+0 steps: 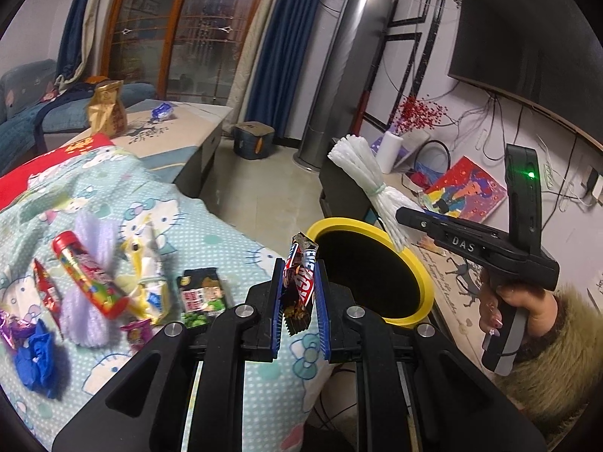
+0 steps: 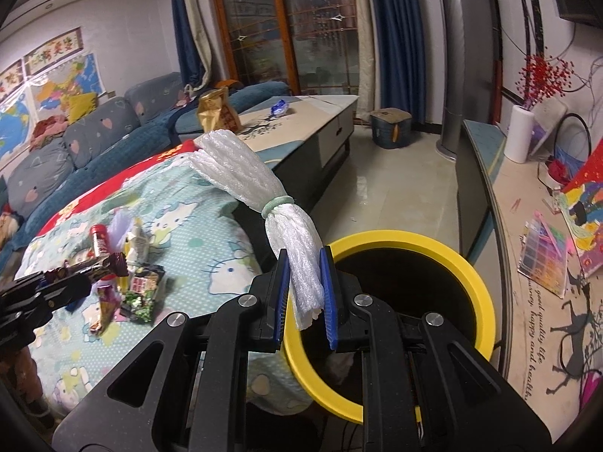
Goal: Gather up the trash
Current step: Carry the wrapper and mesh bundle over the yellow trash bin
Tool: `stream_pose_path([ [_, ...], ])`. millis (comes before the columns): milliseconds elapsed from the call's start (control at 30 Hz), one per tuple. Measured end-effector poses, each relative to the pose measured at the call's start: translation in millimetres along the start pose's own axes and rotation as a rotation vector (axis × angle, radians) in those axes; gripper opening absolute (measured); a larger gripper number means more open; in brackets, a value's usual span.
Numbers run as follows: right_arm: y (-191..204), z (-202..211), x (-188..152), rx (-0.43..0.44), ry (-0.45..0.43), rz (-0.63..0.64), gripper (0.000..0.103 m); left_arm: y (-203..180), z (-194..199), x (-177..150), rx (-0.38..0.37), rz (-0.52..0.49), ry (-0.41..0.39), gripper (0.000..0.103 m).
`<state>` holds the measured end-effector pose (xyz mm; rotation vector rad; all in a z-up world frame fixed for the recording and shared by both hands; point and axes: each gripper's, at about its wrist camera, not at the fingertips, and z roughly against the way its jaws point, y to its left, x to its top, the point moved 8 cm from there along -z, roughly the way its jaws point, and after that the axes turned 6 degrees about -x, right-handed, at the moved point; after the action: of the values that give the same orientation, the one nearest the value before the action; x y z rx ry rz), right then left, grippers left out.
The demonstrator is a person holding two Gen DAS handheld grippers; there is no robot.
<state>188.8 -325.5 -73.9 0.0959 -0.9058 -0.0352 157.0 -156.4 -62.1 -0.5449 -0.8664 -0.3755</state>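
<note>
- The white foam-net bundle [image 2: 260,203] is long and top-heavy; I hold only its near tail, and most of it leans up and left over the blanket [image 2: 211,226]. If I let go here, I judge it could tip across the rim and fall outside the yellow-rimmed bin [image 2: 486,293].
- My right gripper [image 2: 304,290] has its blue jaws closed narrow on that tail, just above the bin's left rim; the tail's end hangs a little below the pads, over the dark opening.
- The chocolate bar wrapper [image 1: 299,282] stands upright between the jaws of my left gripper [image 1: 299,297], which pinch its middle. It is thin and crinkled, so I think it may cling to a pad on release, or flutter short.
- That wrapper sits left of the bin, over the blanket's edge and not yet over the opening; dropping it now would likely miss.
- Both tools crowd the same rim, so they could knock together.
- More litter waits far left on the blanket: a candy tube [image 1: 88,275], a green snack packet [image 1: 201,297] and blue crumpled paper [image 1: 35,358].
</note>
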Motion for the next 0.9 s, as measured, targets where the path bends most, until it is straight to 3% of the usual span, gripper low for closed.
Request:
stream_pose_path([
  [900,-99.4,-21.6,-22.3,-0.172,0.067,-0.176,0.012,-75.3,-77.7,0.4,-0.121,-0.172,0.098,0.015],
])
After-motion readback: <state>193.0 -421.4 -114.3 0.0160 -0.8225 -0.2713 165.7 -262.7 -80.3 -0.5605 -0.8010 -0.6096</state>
